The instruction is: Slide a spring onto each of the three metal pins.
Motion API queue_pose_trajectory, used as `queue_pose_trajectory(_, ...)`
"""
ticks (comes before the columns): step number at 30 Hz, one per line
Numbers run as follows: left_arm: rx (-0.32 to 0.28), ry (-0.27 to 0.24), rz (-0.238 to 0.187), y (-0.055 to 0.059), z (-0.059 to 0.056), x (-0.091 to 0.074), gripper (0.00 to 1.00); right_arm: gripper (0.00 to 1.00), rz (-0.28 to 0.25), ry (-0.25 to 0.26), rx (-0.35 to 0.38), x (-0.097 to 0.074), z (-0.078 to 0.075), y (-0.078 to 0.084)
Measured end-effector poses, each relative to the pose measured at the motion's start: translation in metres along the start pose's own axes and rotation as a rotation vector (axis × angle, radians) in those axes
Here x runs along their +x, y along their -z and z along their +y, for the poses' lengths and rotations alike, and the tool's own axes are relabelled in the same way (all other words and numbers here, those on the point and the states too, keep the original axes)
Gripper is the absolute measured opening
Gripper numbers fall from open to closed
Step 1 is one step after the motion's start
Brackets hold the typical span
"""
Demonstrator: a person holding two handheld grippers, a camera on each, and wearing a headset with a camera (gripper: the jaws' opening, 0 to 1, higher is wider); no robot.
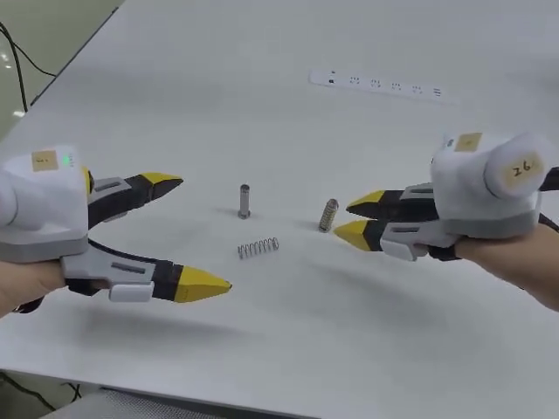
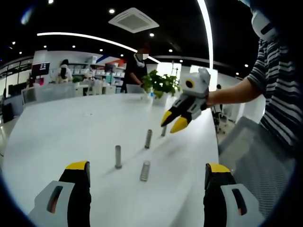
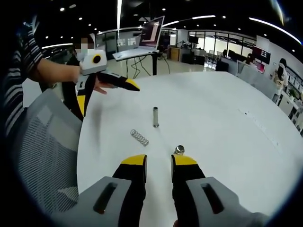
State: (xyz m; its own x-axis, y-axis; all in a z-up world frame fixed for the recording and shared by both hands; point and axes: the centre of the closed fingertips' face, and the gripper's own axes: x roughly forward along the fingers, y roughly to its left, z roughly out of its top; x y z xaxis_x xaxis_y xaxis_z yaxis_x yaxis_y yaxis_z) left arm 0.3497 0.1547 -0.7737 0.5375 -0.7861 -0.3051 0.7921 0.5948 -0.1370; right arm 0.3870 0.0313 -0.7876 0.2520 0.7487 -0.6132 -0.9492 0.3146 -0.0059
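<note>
Head view: one pin sprung, one pin bare, one spring loose

Head view is taken over a white table, and the task's things are seen between the two grippers. A bare pin is stood upright near the middle of the table. A loose spring is laid flat just in front of that pin, near it but apart from it. To the right, a sprung pin, with a coil around its shaft, is stood just beside the tips of the right gripper.

The right gripper's jaws are held only narrowly parted, and nothing is gripped between them. In the right gripper view the top of the sprung pin is seen just ahead of one jaw tip. Whether it is touched cannot be told.

The left gripper is held at the left side of the table. Its jaws are spread wide and nothing is held in them. It is kept well apart from both pins and from the loose spring.

In the left gripper view the loose spring is seen nearest, between the spread jaws. The bare pin is seen just to its left, and the sprung pin farther off, before the right gripper.

A white power strip is laid flat at the far side of the table, well apart from the work. A striped sleeve is seen at the edge of both gripper views.
</note>
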Motion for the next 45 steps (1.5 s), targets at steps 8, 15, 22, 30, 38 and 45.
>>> queue_pose_trajectory(8,-0.002,0.001,0.001,0.0,0.0,0.0,0.98,0.18,0.01,-0.029,-0.04,0.009,0.009,-0.003)
queue_pose_trajectory(15,-0.004,-0.001,0.009,0.004,0.0,-0.002,0.98,0.18,0.037,-0.068,-0.13,0.018,0.015,-0.013)
queue_pose_trajectory(22,-0.005,-0.001,0.009,0.004,0.0,-0.003,0.98,0.17,0.052,-0.109,-0.204,0.032,0.019,-0.03)
queue_pose_trajectory(30,-0.003,-0.001,0.011,0.005,0.001,-0.003,0.98,0.15,0.094,-0.173,-0.299,0.05,0.033,-0.037)
queue_pose_trajectory(38,-0.005,-0.002,0.01,0.005,0.002,-0.005,0.98,0.15,0.135,-0.211,-0.366,0.062,0.04,-0.032)
queue_pose_trajectory(45,-0.008,-0.001,0.01,0.006,0.001,-0.004,0.98,0.14,0.17,-0.256,-0.409,0.074,0.043,-0.029)
